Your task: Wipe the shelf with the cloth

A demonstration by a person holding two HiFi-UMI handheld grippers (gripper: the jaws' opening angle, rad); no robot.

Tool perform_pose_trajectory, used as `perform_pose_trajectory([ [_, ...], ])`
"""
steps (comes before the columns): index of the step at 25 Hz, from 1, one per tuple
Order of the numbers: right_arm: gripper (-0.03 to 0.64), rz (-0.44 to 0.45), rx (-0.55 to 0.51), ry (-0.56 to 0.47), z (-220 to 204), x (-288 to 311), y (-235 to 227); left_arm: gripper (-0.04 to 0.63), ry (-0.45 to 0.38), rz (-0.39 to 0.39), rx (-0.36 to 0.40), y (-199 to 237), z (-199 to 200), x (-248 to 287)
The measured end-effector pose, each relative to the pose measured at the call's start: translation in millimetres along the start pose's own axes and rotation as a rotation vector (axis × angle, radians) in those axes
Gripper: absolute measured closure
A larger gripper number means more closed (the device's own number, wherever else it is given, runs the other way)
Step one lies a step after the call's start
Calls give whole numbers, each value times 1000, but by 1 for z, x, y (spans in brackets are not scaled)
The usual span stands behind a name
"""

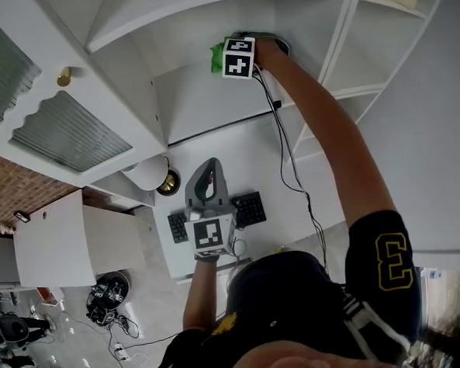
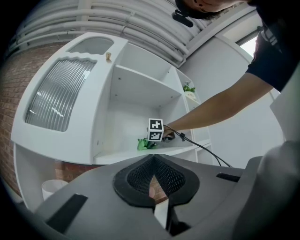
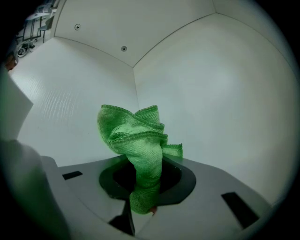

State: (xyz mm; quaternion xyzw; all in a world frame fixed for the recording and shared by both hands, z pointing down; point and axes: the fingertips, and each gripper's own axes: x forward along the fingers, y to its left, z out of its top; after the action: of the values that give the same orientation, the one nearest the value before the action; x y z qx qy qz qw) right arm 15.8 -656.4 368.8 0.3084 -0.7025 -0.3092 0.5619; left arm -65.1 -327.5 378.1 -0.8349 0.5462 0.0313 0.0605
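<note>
- Right gripper [image 3: 140, 187]: jaws clamped on a green cloth [image 3: 133, 136]. The pinch takes the lower end only; the free end stands bunched and folded ahead of the jaws.
- The cloth is on the white shelf [image 1: 202, 103] inside the open cabinet, about midway along the board. In the left gripper view it seems to rest on the board, with the person's right arm reaching in over the front edge.
- Left gripper [image 2: 153, 161]: jaws together, nothing between them. It is held low, well below the shelf's front edge, and takes no part in the wipe.
- Step in hand, as I judge it: wiping strokes on the board. How much is already covered cannot be told from here.
- To do it well: tilt the gripper so the bunched end presses flat on the board. A wad that only grazes the surface cleans a thin line.
- Stroke from the back corner, where the panels meet in the right gripper view, out toward the front edge, in overlapping passes.
- Keep the pressure moderate. The grip is on a narrow tail of fabric, and a hard drag could pull it out of the jaws.
- The cable [image 1: 286, 145] trails from the right gripper over the front edge. Mind it on long side-to-side passes, since it may snag there.
- The jaw tips should not scrape the painted board; only the cloth should touch it.
</note>
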Motion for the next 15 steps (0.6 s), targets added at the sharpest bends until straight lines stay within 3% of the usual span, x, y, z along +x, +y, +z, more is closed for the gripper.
perform_pose_trajectory([
  [15, 543, -12, 16, 302, -50, 4, -8, 577, 28, 53, 23, 21, -6, -20],
])
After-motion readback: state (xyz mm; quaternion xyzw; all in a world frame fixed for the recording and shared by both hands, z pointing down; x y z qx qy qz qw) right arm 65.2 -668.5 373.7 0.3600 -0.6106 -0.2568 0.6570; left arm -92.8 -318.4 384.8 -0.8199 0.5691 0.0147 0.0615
